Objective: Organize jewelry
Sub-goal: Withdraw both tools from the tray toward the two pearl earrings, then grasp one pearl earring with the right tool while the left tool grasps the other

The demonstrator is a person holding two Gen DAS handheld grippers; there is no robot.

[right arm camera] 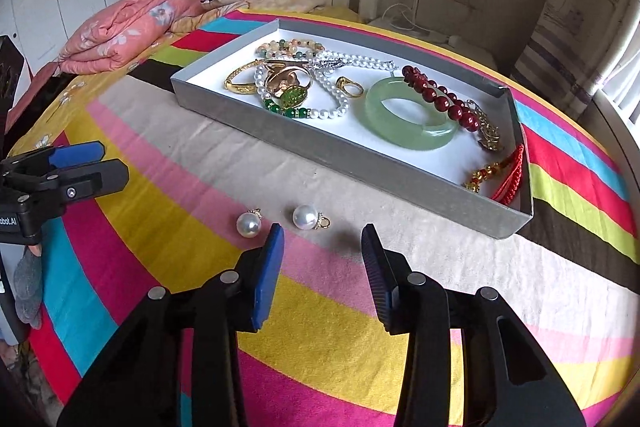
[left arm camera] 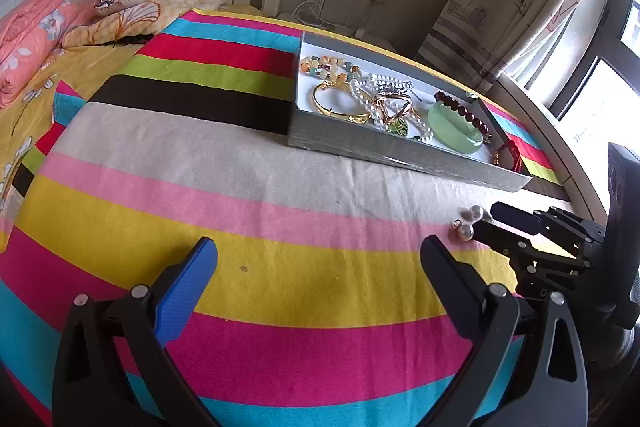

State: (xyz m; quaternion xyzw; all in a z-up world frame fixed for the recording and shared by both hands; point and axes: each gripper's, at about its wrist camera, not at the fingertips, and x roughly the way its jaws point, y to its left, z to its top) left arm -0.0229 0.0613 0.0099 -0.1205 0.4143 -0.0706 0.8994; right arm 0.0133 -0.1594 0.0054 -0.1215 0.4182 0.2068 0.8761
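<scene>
We see a bed covered by a striped blanket, with a shallow grey tray lying on it at about one o'clock from our right tool. The tray already holds a tangle of jewelry: a green jade bangle, a dark red bead bracelet, a gold bangle and strings of white beads.

Two pearl earrings are loose on the blanket, outside the tray. The nearer pearl earring lies just ahead of our right tool at twelve o'clock; the other pearl earring sits at eleven o'clock, just beside the blue finger.

Our right tool is partly open and grips nothing (both pads are bare). Our left tool is wide open and empty, well apart from the pearls, which lie at two o'clock from it.

We judge the step in hand to be picking up the nearer pearl. The next move calls for easing forward to straddle it, then closing gently, since a round pearl may roll or slip.
</scene>
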